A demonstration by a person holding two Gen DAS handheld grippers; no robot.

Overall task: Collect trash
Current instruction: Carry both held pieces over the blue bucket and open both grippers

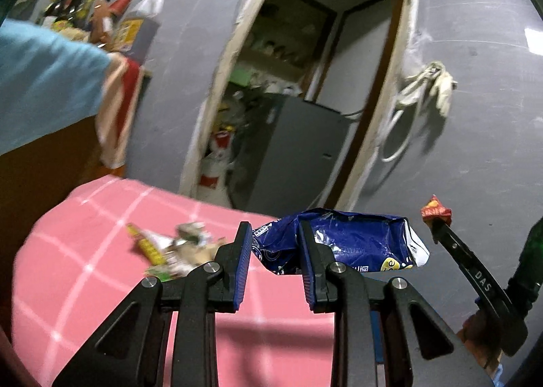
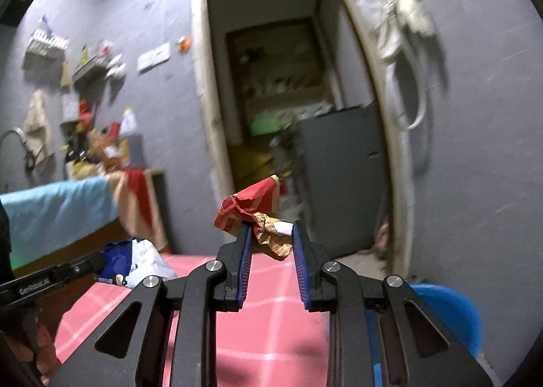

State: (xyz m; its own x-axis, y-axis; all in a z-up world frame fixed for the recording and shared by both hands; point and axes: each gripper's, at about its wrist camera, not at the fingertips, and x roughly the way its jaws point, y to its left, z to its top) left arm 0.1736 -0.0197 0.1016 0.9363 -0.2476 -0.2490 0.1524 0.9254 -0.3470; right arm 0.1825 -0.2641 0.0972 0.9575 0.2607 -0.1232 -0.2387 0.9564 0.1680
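Observation:
My left gripper (image 1: 275, 234) is shut on a crumpled blue snack bag (image 1: 356, 239) and holds it above the pink checked table (image 1: 85, 251). My right gripper (image 2: 271, 231) is shut on a crumpled red and tan wrapper (image 2: 258, 207), also raised above the table (image 2: 271, 319). The red wrapper (image 1: 436, 210) and the right gripper's arm show at the right of the left wrist view. The blue bag (image 2: 135, 263) shows at the lower left of the right wrist view. Several more wrappers (image 1: 169, 247) lie in a heap on the table, left of my left gripper.
A blue bin (image 2: 451, 312) stands low at the right, beside the table. Ahead is an open doorway with a grey cabinet (image 1: 288, 156). A light blue cloth covers a counter (image 1: 44, 81) at the left, with bottles behind it. A cloth and hose (image 1: 427, 88) hang on the wall.

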